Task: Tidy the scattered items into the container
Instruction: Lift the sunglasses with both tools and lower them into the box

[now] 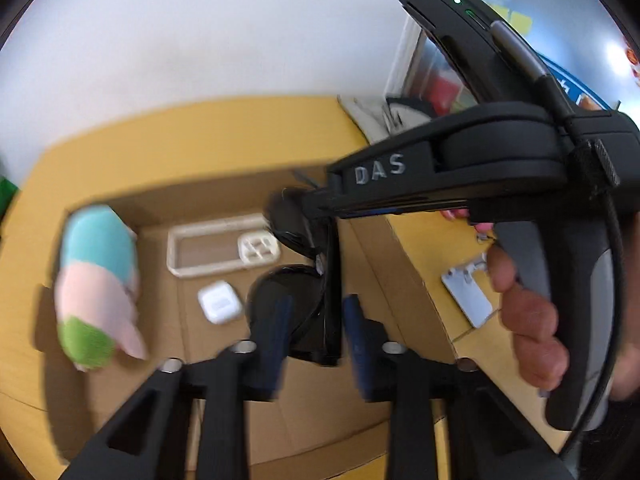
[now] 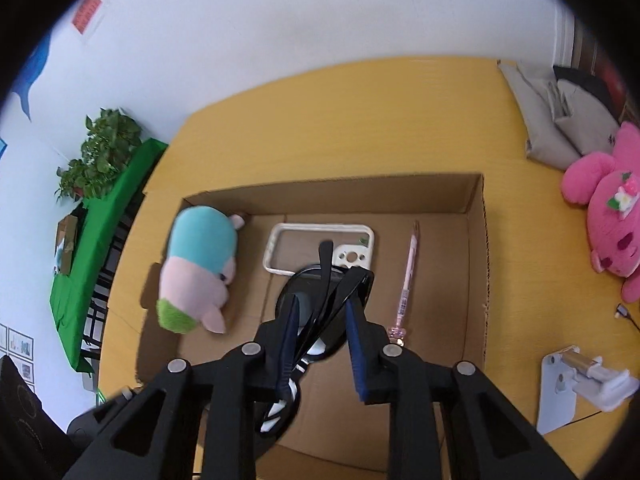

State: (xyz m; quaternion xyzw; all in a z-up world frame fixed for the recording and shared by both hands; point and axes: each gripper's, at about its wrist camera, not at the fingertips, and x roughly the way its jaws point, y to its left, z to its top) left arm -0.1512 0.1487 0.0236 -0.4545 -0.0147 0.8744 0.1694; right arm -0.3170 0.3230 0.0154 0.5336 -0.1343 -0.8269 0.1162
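right gripper (image 2: 320, 320) has the folded sunglasses (image 2: 320, 300) pinched over the box (image 2: 476, 216), left gripper (image 1: 314, 336) hangs open alongside, so I'd lower them flat onto bare cardboard between the phone case (image 2: 276, 248) and pen (image 2: 408, 276) before letting go, not drop them

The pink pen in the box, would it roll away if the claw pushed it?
Probably. The pink pen looks thin and round, lying flat on the smooth bottom of the cardboard box, so a sideways nudge likely rolls it. The knob at its near end may slow it. It looks light and stiff.
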